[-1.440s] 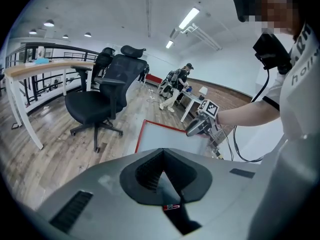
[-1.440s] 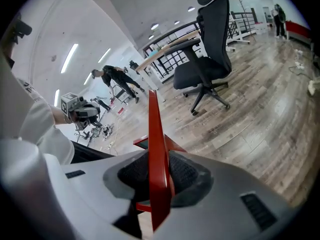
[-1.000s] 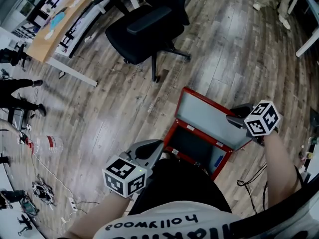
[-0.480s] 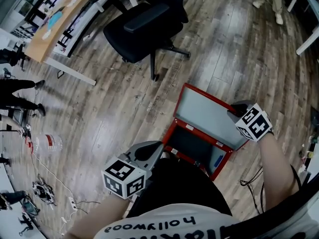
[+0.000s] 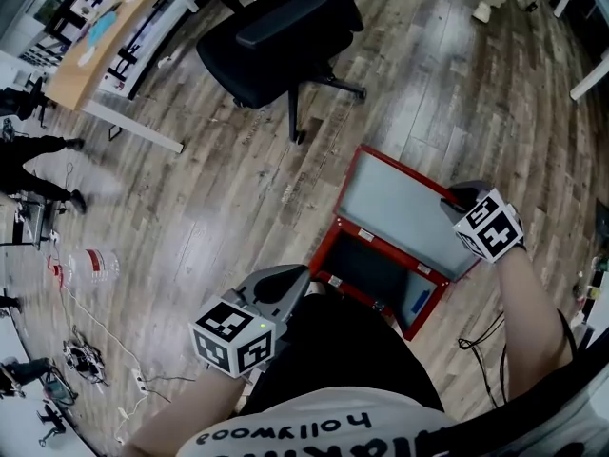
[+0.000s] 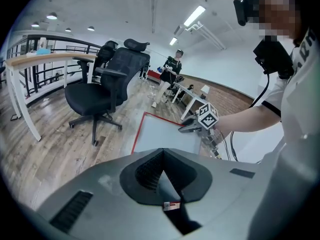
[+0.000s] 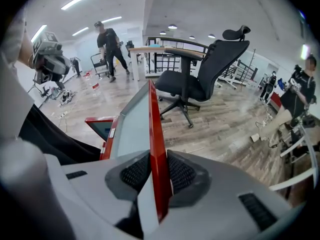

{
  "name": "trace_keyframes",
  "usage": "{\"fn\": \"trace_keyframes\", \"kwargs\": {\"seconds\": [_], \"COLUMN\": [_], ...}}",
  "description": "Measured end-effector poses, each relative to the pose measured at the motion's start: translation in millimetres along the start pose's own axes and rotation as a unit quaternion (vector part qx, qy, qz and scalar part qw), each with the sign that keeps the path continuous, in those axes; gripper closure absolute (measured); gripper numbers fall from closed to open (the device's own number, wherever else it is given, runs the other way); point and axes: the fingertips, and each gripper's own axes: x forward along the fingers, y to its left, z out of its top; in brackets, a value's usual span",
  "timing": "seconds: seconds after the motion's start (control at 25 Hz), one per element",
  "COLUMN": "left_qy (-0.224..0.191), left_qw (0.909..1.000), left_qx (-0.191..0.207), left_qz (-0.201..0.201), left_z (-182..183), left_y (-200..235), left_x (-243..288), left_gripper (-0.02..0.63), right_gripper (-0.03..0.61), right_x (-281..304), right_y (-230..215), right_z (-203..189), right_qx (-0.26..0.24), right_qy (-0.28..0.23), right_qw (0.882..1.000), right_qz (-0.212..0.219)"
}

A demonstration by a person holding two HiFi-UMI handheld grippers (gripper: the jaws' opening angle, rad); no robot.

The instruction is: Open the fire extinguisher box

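Fire extinguisher box (image 5: 379, 279): set on floor (image 5: 238, 188). Lid (image 5: 400, 212) raised slightly further than a second ago; opening judged nearly done. Right gripper (image 5: 456, 199): jaws closing on lid's red edge. Left gripper (image 5: 288, 284): jaws together, nothing held.

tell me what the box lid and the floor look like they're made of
The lid looks like thin sheet metal: glossy red paint on its narrow rim, flat matt grey inside. The floor looks like wood-grain planks, perhaps laminate or vinyl, with plank seams, streaky grain and a soft sheen from the lights.
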Motion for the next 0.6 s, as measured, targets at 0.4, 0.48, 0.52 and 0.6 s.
{"fn": "trace_keyframes", "kwargs": {"seconds": [0.4,0.48,0.52,0.6], "left_qy": [-0.009,-0.008,-0.006,-0.006], "left_qw": [0.9999,0.9999,1.0000,1.0000], "left_qx": [-0.006,-0.007,-0.007,-0.007], "left_qz": [0.001,0.000,-0.001,0.000], "left_z": [0.3,-1.4,-2.5,-3.4], "left_y": [2.9,0.7,-0.5,-1.5], "left_x": [-1.7,-3.1,-4.7,-8.2], "left_gripper": [0.607,0.607,0.607,0.607], "right_gripper": [0.482,0.482,0.479,0.461], "right_x": [2.9,2.2,1.4,1.2], "right_y": [-1.7,-1.3,-0.4,4.1], "right_z": [-0.9,-1.1,-1.7,-3.5], "right_qx": [-0.033,-0.028,-0.027,-0.035], "right_qy": [-0.011,-0.010,-0.009,-0.005], "right_qw": [0.999,0.999,0.999,0.998], "right_qz": [-0.034,-0.037,-0.041,-0.043]}}
